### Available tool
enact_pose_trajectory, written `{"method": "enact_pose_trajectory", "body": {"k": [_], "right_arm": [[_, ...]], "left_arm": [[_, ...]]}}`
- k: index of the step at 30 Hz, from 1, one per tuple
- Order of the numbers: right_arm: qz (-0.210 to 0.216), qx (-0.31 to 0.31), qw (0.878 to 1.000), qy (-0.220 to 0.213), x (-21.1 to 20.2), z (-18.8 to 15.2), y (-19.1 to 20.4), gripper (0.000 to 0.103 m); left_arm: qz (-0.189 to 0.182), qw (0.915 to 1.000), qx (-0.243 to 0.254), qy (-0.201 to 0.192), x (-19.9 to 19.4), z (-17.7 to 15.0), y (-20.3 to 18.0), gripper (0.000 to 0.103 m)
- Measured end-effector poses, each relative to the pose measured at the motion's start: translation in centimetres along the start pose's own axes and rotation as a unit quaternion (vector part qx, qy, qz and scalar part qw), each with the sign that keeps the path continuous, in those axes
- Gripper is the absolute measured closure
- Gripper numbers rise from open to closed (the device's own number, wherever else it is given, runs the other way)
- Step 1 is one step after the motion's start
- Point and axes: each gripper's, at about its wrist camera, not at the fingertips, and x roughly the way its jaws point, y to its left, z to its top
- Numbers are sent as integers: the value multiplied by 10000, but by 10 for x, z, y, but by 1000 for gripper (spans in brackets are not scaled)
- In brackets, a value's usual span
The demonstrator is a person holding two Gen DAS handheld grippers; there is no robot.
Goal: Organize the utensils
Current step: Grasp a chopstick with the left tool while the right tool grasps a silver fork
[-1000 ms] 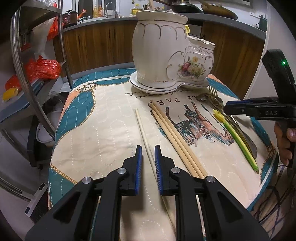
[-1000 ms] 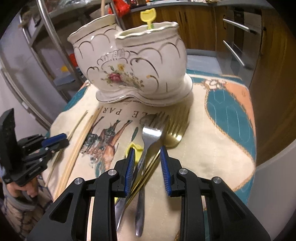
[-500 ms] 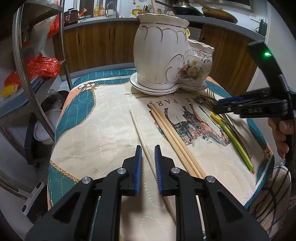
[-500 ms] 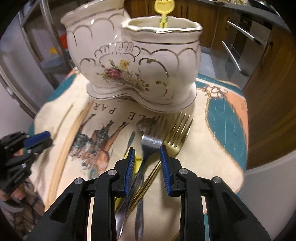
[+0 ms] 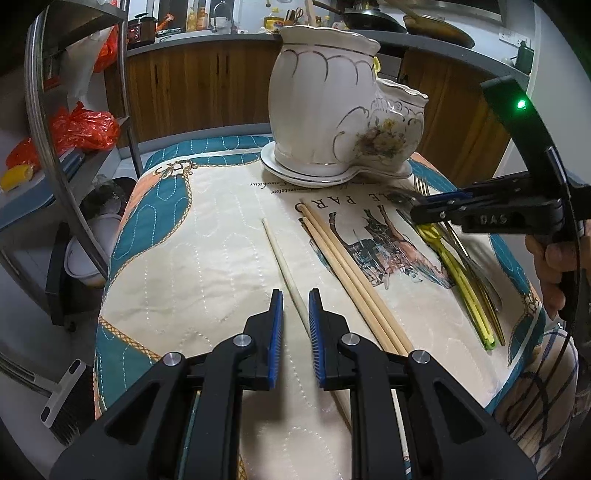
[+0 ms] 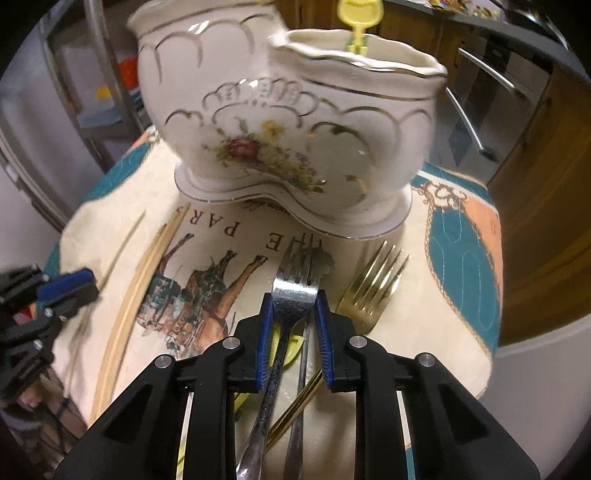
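A white boot-shaped ceramic holder [image 5: 332, 110] [image 6: 295, 136] stands at the far side of the quilted mat, with a yellow utensil [image 6: 360, 22] sticking out of it. My right gripper [image 6: 293, 306] is open, its jaws on either side of a silver fork [image 6: 295, 284] lying on the mat; a second silver fork lies under it. A gold fork [image 6: 373, 284] lies just right. A yellow-green utensil [image 5: 458, 280] lies beside them. My left gripper [image 5: 295, 306] is open and empty, over a pale single chopstick [image 5: 284, 266]. Several wooden chopsticks [image 5: 347, 269] lie to its right.
The mat [image 5: 207, 258] covers a small round table. A metal rack [image 5: 48, 122] with red bags stands at the left. Wooden cabinets [image 5: 207, 88] run behind the table. The right gripper [image 5: 480, 214] shows in the left wrist view at the right edge.
My right gripper has moved forward and down until its jaws straddle the silver fork. My left gripper has stayed over the pale chopstick, shifting only slightly.
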Motion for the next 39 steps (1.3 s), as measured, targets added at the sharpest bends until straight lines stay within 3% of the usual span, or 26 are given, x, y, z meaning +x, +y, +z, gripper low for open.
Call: {"method": "enact_pose_trajectory", "body": {"k": [8, 12, 20, 28, 36, 39], "right_arm": [[597, 605, 9951, -497, -34, -25, -35, 80], [538, 654, 9945, -623, -55, -37, -53, 80], [97, 688, 9975, 152, -16, -37, -79, 80], [-303, -3, 9967, 750, -13, -27, -56, 75], [-191, -170, 9956, 898, -18, -38, -55, 75], [-107, -220, 9941, 1053, -16, -33, -58, 84]], "left_arm": [[25, 10000, 44, 1, 1, -1, -2, 88], [24, 10000, 41, 6, 1, -1, -2, 88], [-30, 9997, 45, 256, 8, 8, -3, 88], [-211, 9954, -6, 934, 14, 24, 6, 88], [-114, 9899, 207, 1397, 19, 30, 1, 88], [-180, 9860, 247, 1642, 23, 36, 3, 88]]}}
